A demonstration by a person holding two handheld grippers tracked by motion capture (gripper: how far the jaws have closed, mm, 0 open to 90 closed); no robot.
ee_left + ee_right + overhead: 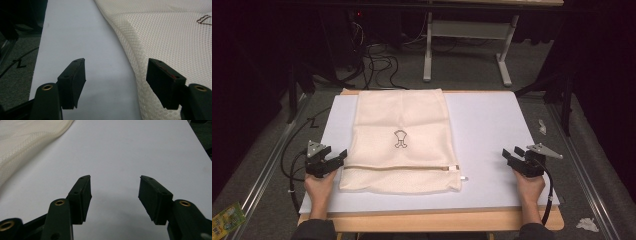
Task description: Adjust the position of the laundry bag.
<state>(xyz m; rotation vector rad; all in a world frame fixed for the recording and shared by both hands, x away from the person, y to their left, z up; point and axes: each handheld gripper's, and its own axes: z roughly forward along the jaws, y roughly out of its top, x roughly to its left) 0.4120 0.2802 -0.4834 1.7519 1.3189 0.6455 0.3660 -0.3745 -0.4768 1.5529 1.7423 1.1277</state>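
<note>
Mesh bag [175, 37] cut off by top and right edges in left gripper view. Small dark emblem [400, 139] too small to read, perhaps a garment. Far edge of surface [492, 125] hidden under bag. Forearms cropped at bottom.

The cream laundry bag [399, 142] is rough open-weave mesh cloth, lying on a smooth matt white sheet [492, 125] over the wooden table [437, 221].

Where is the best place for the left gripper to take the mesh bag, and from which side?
Probably the bag's left edge near the zipper. The left gripper is open right beside that edge, so it can come in from the left. The bag lies flat on the table, so one of the fingers likely has to slide under the thin edge.
</note>
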